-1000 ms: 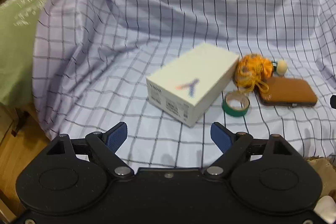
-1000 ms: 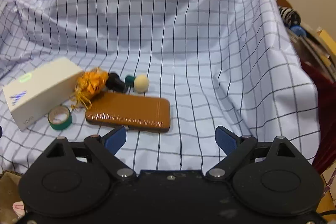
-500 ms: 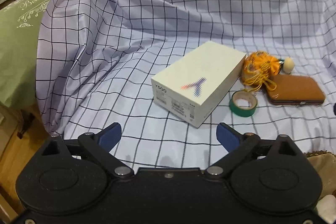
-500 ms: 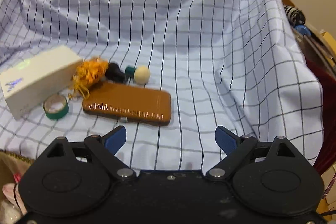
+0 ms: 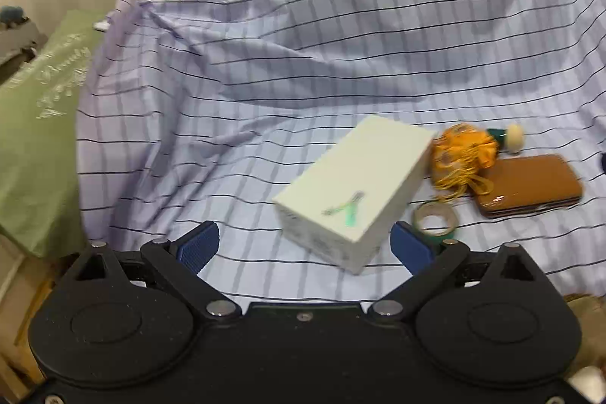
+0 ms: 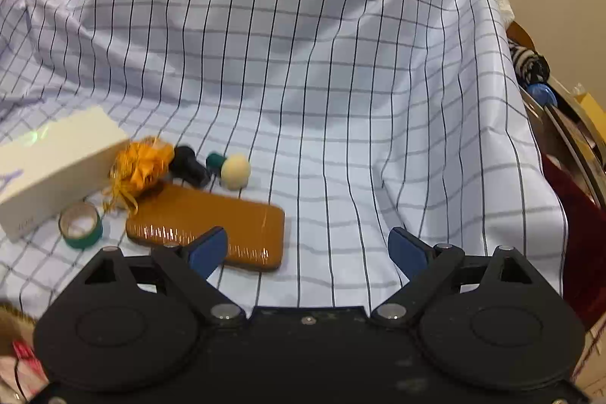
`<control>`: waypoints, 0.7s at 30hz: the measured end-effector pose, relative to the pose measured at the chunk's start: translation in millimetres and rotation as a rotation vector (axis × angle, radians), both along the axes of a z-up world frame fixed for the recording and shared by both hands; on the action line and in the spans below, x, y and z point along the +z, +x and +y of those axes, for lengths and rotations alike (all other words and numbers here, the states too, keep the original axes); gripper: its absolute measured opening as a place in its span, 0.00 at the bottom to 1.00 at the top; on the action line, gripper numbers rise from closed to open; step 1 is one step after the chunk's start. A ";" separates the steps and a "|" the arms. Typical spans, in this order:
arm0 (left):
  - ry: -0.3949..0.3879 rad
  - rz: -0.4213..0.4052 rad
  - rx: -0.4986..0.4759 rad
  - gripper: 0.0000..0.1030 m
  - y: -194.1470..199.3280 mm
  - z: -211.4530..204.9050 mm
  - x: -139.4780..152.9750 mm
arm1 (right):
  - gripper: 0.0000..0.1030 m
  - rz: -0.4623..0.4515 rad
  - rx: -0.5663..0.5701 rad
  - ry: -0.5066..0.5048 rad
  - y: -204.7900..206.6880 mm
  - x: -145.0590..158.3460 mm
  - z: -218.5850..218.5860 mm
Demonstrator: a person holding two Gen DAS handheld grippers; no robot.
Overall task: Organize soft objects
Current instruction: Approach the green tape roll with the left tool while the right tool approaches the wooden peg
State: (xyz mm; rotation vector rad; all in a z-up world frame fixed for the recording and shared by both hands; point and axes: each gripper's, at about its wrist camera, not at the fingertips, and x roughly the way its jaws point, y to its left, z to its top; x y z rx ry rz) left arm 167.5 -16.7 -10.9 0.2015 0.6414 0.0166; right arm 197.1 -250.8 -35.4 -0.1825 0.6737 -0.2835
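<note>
A checked sheet (image 5: 303,70) covers the surface, also in the right wrist view (image 6: 341,82). On it lie a white box (image 5: 352,192) (image 6: 49,169), an orange drawstring pouch (image 5: 462,154) (image 6: 140,165), a green tape roll (image 5: 435,220) (image 6: 80,225), a brown case (image 5: 526,184) (image 6: 212,218), a cream ball with a green base (image 5: 513,137) (image 6: 235,171) and a black object (image 6: 187,163). My left gripper (image 5: 305,245) is open and empty, just before the box. My right gripper (image 6: 306,248) is open and empty, over the case's right end.
A green cushion (image 5: 38,124) lies left of the sheet. At the right edge are a striped black-and-white item (image 6: 528,61), a blue object (image 6: 543,93) and dark red cloth (image 6: 579,237). A brown fuzzy thing (image 5: 587,309) sits at the lower right.
Both grippers have tilted upward and moved in: the wall now shows above the sheet. The box sits closer to my left gripper, the brown case closer to my right one. Both stay open.
</note>
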 end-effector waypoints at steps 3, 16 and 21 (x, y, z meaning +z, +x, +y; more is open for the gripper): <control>-0.059 0.039 -0.041 0.92 5.9 -5.6 0.5 | 0.89 -0.005 0.003 0.071 18.5 4.7 -6.5; -0.128 0.184 -0.217 0.88 31.7 -59.4 -19.3 | 0.87 0.085 -0.006 0.219 103.4 -11.9 -17.4; -0.127 0.247 -0.239 0.77 48.4 -72.8 -38.2 | 0.85 0.127 0.006 0.236 124.5 -21.0 -22.1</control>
